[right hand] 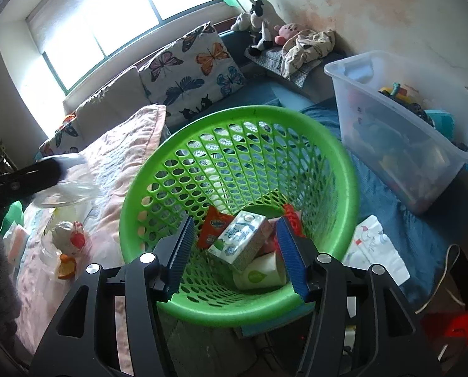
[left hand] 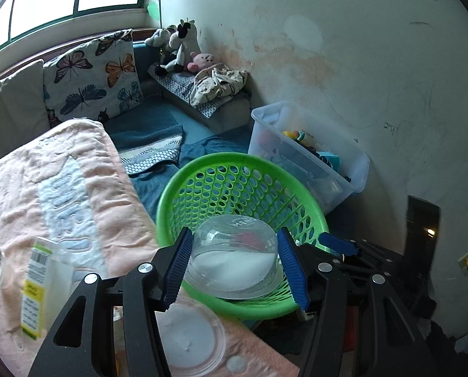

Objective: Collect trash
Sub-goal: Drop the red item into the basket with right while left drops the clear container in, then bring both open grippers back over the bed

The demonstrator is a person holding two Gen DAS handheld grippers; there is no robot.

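Observation:
My left gripper (left hand: pixel 234 267) is shut on a clear plastic bowl (left hand: pixel 234 257), upside down, held over the near rim of a green perforated basket (left hand: pixel 234 169). In the right wrist view that bowl (right hand: pixel 67 191) and the left gripper's dark arm show at the left, over the pink blanket. My right gripper (right hand: pixel 234 257) is open and empty above the basket (right hand: pixel 234 116). Inside the basket lie a white-green carton (right hand: pixel 243 238), an orange packet (right hand: pixel 213 229), a paper cup (right hand: pixel 262 271) and something red (right hand: pixel 292 220).
A pink blanket (left hand: pixel 45 188) holds a clear round lid (left hand: pixel 190 336), a yellow-labelled packet (left hand: pixel 36 286), and crumpled wrappers (right hand: pixel 67 235). A clear toy bin (right hand: pixel 400 132) stands right of the basket. A diaper pack (right hand: pixel 375 248) lies on the blue rug. Cushions and plush toys sit behind.

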